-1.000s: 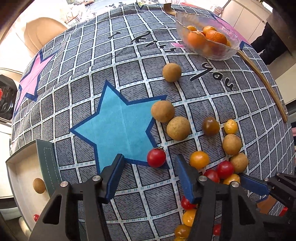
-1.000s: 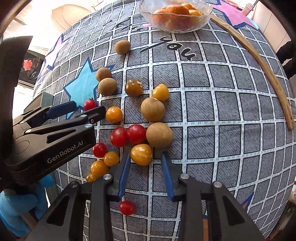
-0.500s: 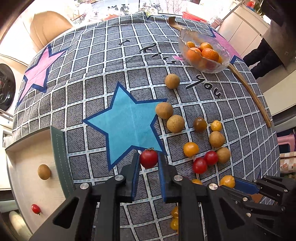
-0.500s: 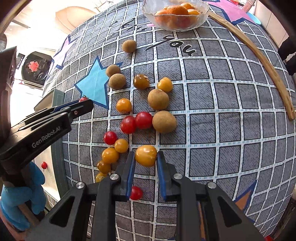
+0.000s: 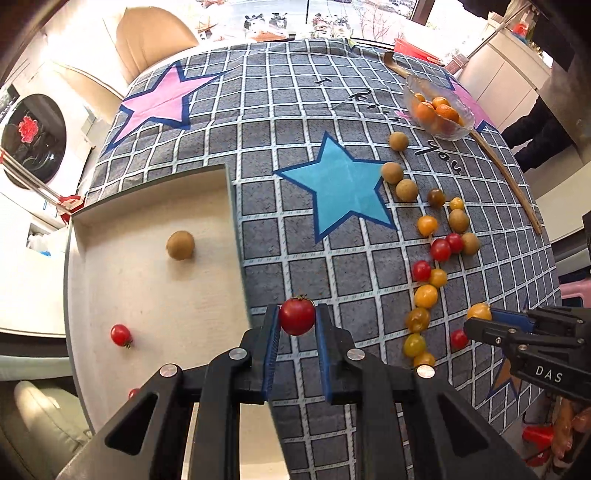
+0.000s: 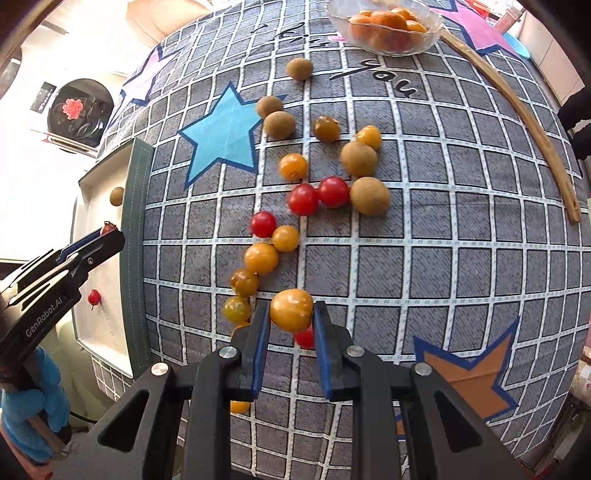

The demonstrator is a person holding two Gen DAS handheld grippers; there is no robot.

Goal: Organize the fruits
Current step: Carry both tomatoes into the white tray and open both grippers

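Two fruits are in hand at once: the left gripper (image 5: 296, 322) has its blue pads clamped on a small red cherry tomato (image 5: 296, 316), held clear of the cloth at 6 o'clock in its own view, and the right gripper (image 6: 291, 319) is clamped on a round orange-yellow cherry tomato (image 6: 291, 309), likewise lifted, at 6 o'clock in the right view. Little is sorted so far, by the look of it: the shallow white tray with a grey-green rim (image 5: 147, 280), at 9 o'clock in the left view, holds only one brown round longan (image 5: 180, 245) and one red tomato with a stem (image 5: 121, 335); a further red speck shows at its near edge, too hidden to name. Most remains loose on the grey grid-patterned tablecloth with coloured stars (image 5: 295, 206): a scatter of red, yellow and brown fruits (image 6: 295, 199) running from 12 to 7 o'clock in the right view. At 1 o'clock sits a clear glass bowl of small oranges (image 6: 386, 26), beside a long thin wooden stick (image 6: 517, 110). Judged from this, the held red tomato is likely bound for the tray; where the yellow one belongs is unclear.
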